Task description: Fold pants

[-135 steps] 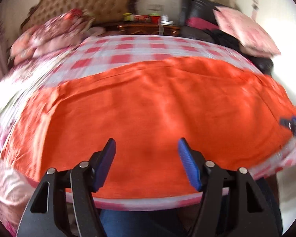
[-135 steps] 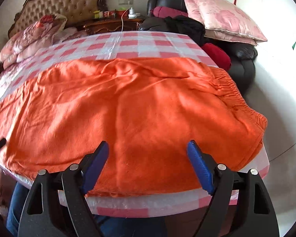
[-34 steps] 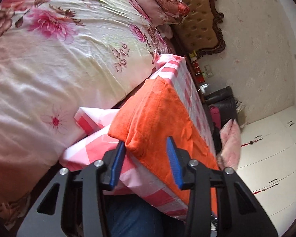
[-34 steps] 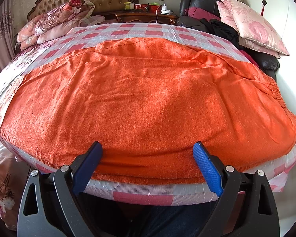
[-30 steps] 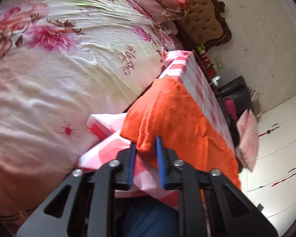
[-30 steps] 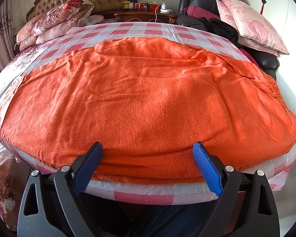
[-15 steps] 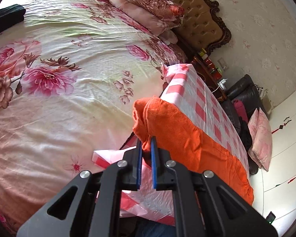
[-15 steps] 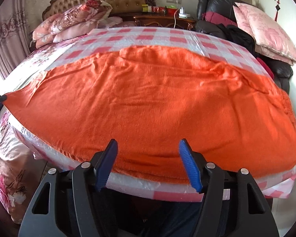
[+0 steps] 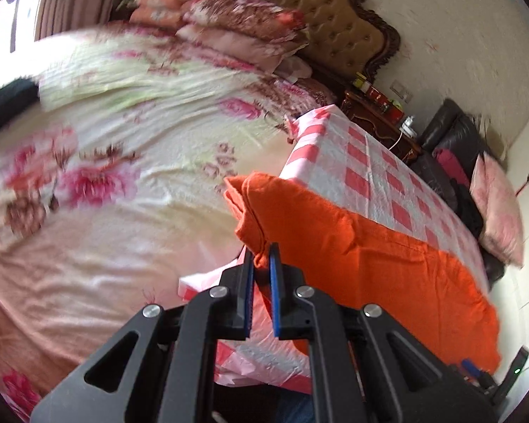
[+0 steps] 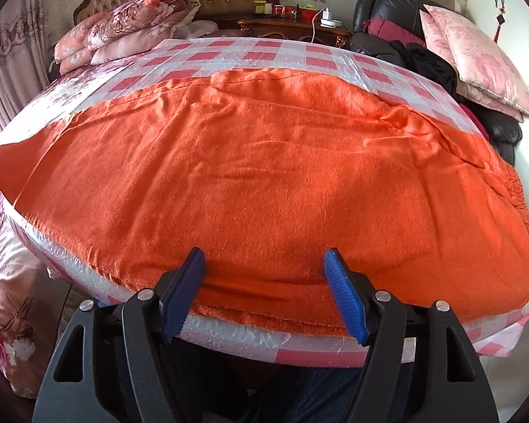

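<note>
On the left, my left gripper [image 9: 261,259] had its jaws pressed together on the leg-end corner of the pants [image 9: 352,243], pinching a fold of orange cloth between the blue pads. A second earlier those jaws had been closing on that corner as it lay flat at the edge of the surface [image 9: 363,162]; now the corner stood bunched and raised clear of the checked cover, with the bed [image 9: 105,162] behind it. I judged the grasp secure and the fold begun from that end.

Across the middle, the pants [image 10: 264,176] lay spread flat over most of the surface [image 10: 264,49], waistband at the right.

On the right, my right gripper [image 10: 264,264] sat low over the near hem, jaws spread and opening again after narrowing half a second before, the cloth beneath them but not pinched. That hand had hardly shifted. I reckoned the right side had yet to take hold before the fold could go on evenly.
</note>
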`<state>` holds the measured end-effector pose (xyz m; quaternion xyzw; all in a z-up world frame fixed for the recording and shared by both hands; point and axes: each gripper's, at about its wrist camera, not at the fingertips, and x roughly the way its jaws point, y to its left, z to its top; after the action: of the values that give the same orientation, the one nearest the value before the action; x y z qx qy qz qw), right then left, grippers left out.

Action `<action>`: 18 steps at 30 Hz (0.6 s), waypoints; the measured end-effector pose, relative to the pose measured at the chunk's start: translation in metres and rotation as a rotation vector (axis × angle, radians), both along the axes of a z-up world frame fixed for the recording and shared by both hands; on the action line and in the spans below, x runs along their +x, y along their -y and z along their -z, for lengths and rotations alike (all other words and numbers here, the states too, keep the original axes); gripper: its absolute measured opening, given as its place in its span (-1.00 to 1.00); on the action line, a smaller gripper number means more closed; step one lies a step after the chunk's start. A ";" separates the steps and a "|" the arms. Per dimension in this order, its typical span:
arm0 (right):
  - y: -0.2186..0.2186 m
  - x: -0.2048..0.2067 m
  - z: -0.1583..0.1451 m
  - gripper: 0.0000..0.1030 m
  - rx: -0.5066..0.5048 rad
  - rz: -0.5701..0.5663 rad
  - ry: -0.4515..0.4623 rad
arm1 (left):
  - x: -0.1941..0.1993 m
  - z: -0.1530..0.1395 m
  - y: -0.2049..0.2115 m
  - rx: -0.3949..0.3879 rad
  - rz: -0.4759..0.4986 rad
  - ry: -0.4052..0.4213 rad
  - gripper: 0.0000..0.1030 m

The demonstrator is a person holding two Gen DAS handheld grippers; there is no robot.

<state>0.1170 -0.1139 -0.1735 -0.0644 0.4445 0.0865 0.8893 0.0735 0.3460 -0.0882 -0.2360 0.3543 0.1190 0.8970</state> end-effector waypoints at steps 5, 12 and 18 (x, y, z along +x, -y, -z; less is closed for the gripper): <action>0.001 -0.001 0.000 0.38 0.005 0.000 0.002 | 0.014 -0.020 0.043 0.163 0.064 -0.016 -0.86; 0.002 -0.002 -0.001 0.39 0.007 0.000 0.003 | 0.032 -0.021 0.094 0.308 0.127 -0.051 -0.86; 0.005 -0.001 -0.002 0.41 0.029 0.007 -0.010 | 0.041 -0.019 0.198 0.538 0.320 -0.021 -0.85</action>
<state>0.1164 -0.1187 -0.1719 -0.0494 0.4478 0.0902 0.8882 0.1150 0.1478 -0.0693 0.0701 0.3519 0.0680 0.9309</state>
